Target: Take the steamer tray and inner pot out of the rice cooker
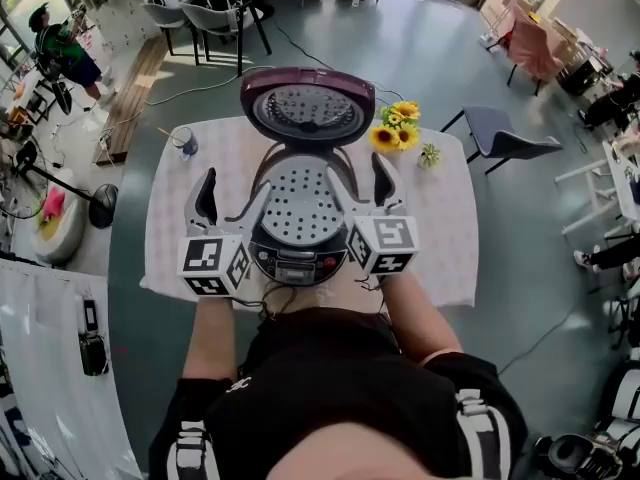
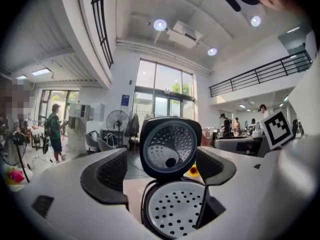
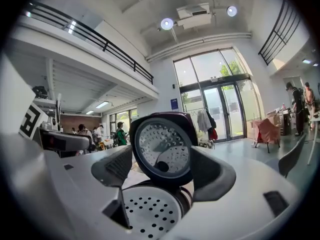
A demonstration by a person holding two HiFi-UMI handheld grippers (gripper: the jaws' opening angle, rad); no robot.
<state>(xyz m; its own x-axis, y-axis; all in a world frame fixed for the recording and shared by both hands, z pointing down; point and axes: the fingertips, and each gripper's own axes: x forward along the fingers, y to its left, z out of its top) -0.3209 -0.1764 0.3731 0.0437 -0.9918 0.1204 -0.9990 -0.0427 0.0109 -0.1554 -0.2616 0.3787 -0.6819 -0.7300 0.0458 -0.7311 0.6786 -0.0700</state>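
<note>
The steamer tray [image 1: 300, 200] sits in the open rice cooker [image 1: 300, 256] on the worktop [image 1: 440, 230]. The left hand-held gripper [image 1: 228, 204] and right hand-held gripper [image 1: 361, 190] hover at its sides, jaws apart and empty.

A table [image 1: 440, 238] covered with a pale cloth is shown. Sunflowers [image 1: 396, 126] are set at its far right, a glass [image 1: 185, 143] at its far left. A grey chair [image 1: 510, 138] is placed beyond its right edge.

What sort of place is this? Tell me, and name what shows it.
Probably a large open hall or lab, not a home kitchen: a mezzanine railing, tall glass doors, and scattered chairs.
</note>
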